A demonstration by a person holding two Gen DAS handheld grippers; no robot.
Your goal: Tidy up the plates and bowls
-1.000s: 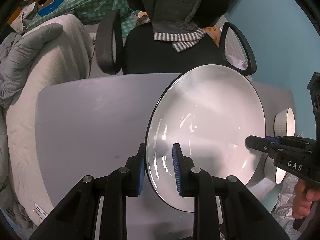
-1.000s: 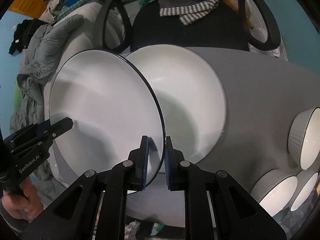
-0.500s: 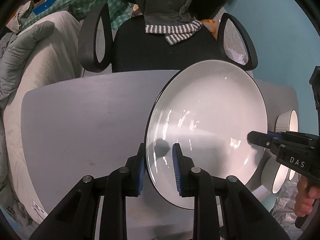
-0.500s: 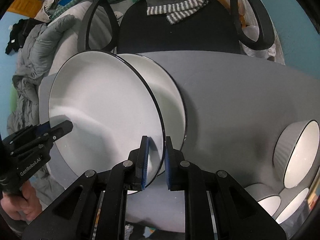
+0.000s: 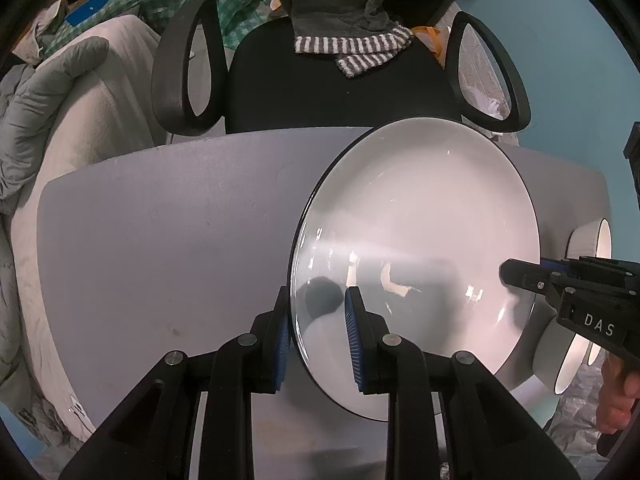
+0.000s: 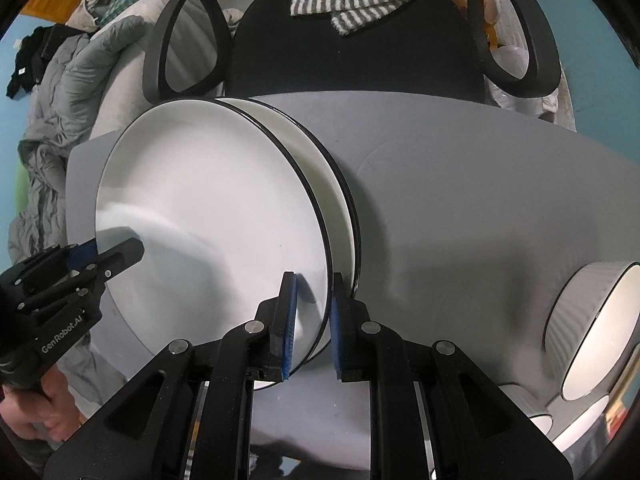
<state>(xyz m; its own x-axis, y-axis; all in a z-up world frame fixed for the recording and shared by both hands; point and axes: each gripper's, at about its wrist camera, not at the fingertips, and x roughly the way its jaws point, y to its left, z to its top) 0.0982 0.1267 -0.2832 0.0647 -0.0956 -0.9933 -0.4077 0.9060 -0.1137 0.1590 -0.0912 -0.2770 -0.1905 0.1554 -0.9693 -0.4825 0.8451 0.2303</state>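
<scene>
A white plate with a thin black rim [image 5: 416, 248] [image 6: 208, 216] is held between my two grippers. My left gripper [image 5: 316, 336] is shut on its near-left rim. My right gripper [image 6: 312, 320] is shut on the opposite rim and shows at the right of the left wrist view [image 5: 520, 276]. The left gripper shows at the lower left of the right wrist view [image 6: 120, 256]. A second white plate [image 6: 340, 208] lies on the grey table [image 6: 480, 200] right under the held one, almost fully covered by it.
Several ribbed white bowls stand at the table's right end [image 6: 592, 328] [image 5: 588, 240]. A black office chair [image 5: 340, 92] with a striped towel stands behind the table. A bed with grey bedding [image 5: 60, 120] lies to the left.
Both grippers have carried the plate to the right and lowered it over the second plate, which now shows only as a thin crescent. The held plate has levelled out.
</scene>
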